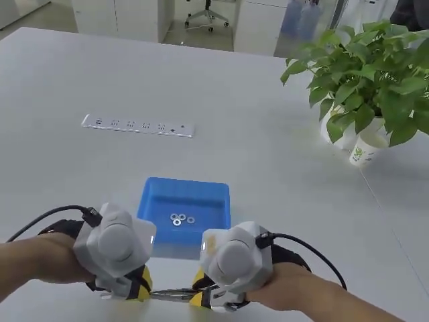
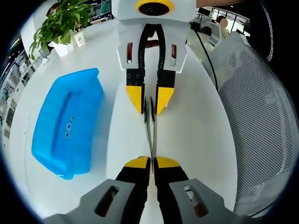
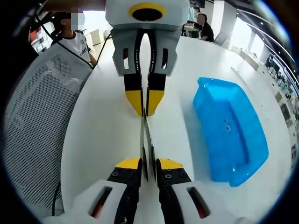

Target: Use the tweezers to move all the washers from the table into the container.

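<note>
Blue container [image 1: 186,184] holds washers [image 1: 181,219]; left gripper [image 2: 152,161], right gripper [image 3: 149,164] pinch tweezers [image 2: 152,126].

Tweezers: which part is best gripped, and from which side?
Probably the two spread arms of the tweezers, jaws across their outer faces, coming along their length from the wide end, as the right tool does; the left tool steadies the narrow joined end.

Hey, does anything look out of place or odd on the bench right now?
Nothing looks spilled or damaged: the washers lie inside the blue container. One oddity: the tweezers are pinched at both ends, with the left gripper and right gripper facing each other.
</note>
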Action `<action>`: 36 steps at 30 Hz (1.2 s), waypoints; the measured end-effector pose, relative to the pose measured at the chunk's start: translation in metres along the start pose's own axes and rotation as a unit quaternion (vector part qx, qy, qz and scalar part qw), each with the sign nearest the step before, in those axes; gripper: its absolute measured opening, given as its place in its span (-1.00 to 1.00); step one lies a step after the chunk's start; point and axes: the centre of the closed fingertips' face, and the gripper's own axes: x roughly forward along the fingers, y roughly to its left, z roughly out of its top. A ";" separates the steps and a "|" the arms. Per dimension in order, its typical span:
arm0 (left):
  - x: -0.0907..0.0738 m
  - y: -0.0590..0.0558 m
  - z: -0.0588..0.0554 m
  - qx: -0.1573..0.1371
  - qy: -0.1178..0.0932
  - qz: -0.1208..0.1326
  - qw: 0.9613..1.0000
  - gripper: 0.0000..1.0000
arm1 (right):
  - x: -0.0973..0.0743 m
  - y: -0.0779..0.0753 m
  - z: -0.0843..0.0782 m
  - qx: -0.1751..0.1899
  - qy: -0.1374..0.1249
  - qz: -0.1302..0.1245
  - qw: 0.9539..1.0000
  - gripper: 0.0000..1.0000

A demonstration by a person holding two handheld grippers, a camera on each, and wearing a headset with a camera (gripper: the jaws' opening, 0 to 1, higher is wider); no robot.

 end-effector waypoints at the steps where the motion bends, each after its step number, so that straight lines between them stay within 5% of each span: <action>1: 0.000 0.000 0.000 0.000 0.000 0.000 1.000 -0.86 | 0.000 0.000 0.000 0.000 0.000 0.000 1.000 -0.71; 11: -0.010 0.004 -0.002 -0.013 -0.009 0.012 1.000 -0.75 | -0.009 -0.005 0.004 0.008 -0.009 -0.015 1.000 -0.64; 22: -0.037 0.011 0.003 -0.075 -0.070 0.052 0.993 -0.42 | -0.042 -0.026 0.008 0.057 -0.046 -0.065 0.995 -0.37; 29: -0.060 0.016 0.011 -0.122 -0.128 0.092 0.980 -0.11 | -0.061 -0.036 0.006 0.097 -0.082 -0.106 0.986 -0.08; 36: -0.079 0.019 0.017 -0.151 -0.188 0.135 0.961 0.23 | -0.084 -0.042 0.000 0.139 -0.131 -0.153 0.970 0.34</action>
